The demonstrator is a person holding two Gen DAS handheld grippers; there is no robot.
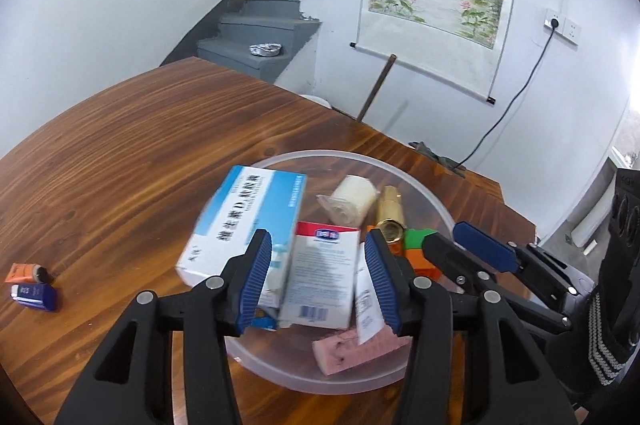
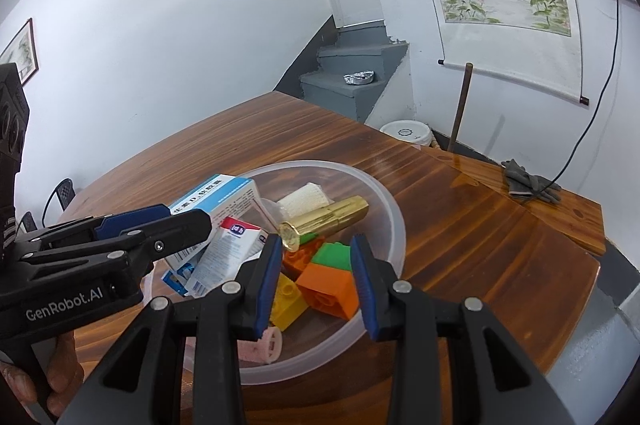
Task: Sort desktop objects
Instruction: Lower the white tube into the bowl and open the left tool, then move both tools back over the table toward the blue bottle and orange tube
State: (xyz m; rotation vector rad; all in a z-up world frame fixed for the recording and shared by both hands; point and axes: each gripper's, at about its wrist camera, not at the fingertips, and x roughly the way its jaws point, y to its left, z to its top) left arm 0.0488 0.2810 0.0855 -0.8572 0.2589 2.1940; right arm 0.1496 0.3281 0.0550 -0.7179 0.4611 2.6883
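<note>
A clear plastic bowl (image 1: 360,155) (image 2: 396,225) on the wooden table holds a blue-white medicine box (image 1: 248,217) (image 2: 224,197), a white-red box (image 1: 324,277), a gauze roll (image 1: 352,201), a gold tube (image 2: 332,215), a pink sponge (image 1: 352,349) and orange (image 2: 328,289), green (image 2: 332,255) and yellow (image 2: 286,301) bricks. My left gripper (image 1: 318,281) (image 2: 188,215) hangs open over the bowl's near left side, above the white-red box, its pads clear of it. Over the bricks, my right gripper (image 2: 316,285) (image 1: 444,235) stands open and empty.
Left of the bowl, a small orange tube (image 1: 26,271) and a small blue box (image 1: 34,295) lie on the table. Grey gloves (image 2: 528,181) rest near the far right edge. A person's hand (image 2: 60,377) grips the left tool. A white bucket (image 2: 406,131) stands behind the table.
</note>
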